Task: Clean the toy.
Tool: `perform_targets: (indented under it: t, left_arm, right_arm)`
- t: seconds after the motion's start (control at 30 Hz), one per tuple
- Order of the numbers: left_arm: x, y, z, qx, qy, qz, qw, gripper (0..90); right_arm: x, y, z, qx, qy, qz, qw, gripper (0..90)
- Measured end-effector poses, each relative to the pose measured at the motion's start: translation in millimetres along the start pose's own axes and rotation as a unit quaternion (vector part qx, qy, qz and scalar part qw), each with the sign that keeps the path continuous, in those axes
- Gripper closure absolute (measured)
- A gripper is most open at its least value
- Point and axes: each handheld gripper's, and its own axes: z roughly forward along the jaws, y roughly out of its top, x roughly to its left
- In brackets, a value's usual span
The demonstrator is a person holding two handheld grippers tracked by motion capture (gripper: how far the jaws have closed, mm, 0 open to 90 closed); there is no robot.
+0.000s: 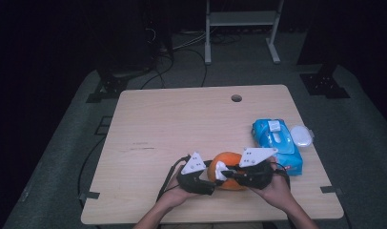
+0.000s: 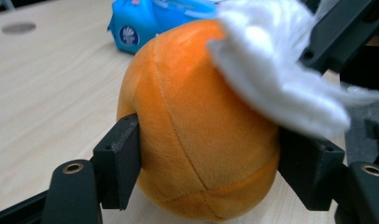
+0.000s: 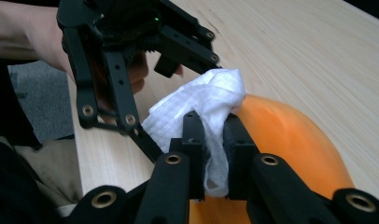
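High view: the left gripper (image 1: 208, 177) and the right gripper (image 1: 229, 172) are meeting over an orange plush ball (image 1: 228, 167) that is sitting on the wooden table (image 1: 182, 124) near its front edge, at about six o'clock from the table's middle. A blue pack of wipes (image 1: 276, 143) is lying at roughly two o'clock from the ball, well apart from it, with a white lid (image 1: 301, 135) resting just beside the pack's far edge.

In the left gripper view, the left gripper (image 2: 208, 158) is clasping the ball (image 2: 192, 135) across its lower half, one black jaw pressing at nine o'clock and the other at three o'clock on its sides. A white wipe (image 2: 271, 70) is lying against the ball's upper right, at about one o'clock.

In the right gripper view, the right gripper (image 3: 214, 140) is pinching the wipe (image 3: 201, 107) between nearly closed jaws, and the cloth is touching the ball (image 3: 290, 140) at its top. The left gripper's frame (image 3: 127, 51) is standing at eleven o'clock, a hand (image 3: 33, 32) gripping it.
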Motion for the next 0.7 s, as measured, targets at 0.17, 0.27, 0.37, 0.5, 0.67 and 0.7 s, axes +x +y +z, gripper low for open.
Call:
perform_targets:
  t: [0.17, 0.27, 0.37, 0.5, 0.67, 0.7]
  left_arm:
    - [-0.3, 2.9, -6.0, -0.009, 0.005, 0.017, 0.9998, 32.3]
    - [2.1, 0.6, -3.7, -0.007, 0.003, 0.004, 1.0000, 28.0]
    - [6.3, 0.0, 0.6, -0.011, -0.011, -0.035, 0.9993, 17.0]
    - [7.5, -5.5, 5.2, -0.007, -0.017, -0.053, 0.9984, 18.0]
    - [4.0, 0.1, -0.9, -0.018, -0.013, -0.021, 0.9995, 30.0]
    - [2.0, 1.9, -1.7, -0.018, -0.014, -0.012, 0.9997, 30.4]
  right_arm:
    - [-5.6, 0.7, -11.1, -0.007, -0.026, -0.002, 0.9996, 80.8]
    - [-20.0, -6.8, -22.4, -0.012, -0.048, 0.020, 0.9986, 80.8]
    - [-31.9, -17.5, -25.0, -0.006, -0.057, 0.038, 0.9976, 80.7]
    - [-32.7, -19.4, -22.9, -0.004, -0.053, 0.042, 0.9977, 80.8]
    - [-15.9, -8.6, -17.1, -0.009, -0.040, 0.018, 0.9990, 80.9]
    - [-11.9, -5.7, -15.8, -0.016, -0.027, 0.020, 0.9993, 80.9]
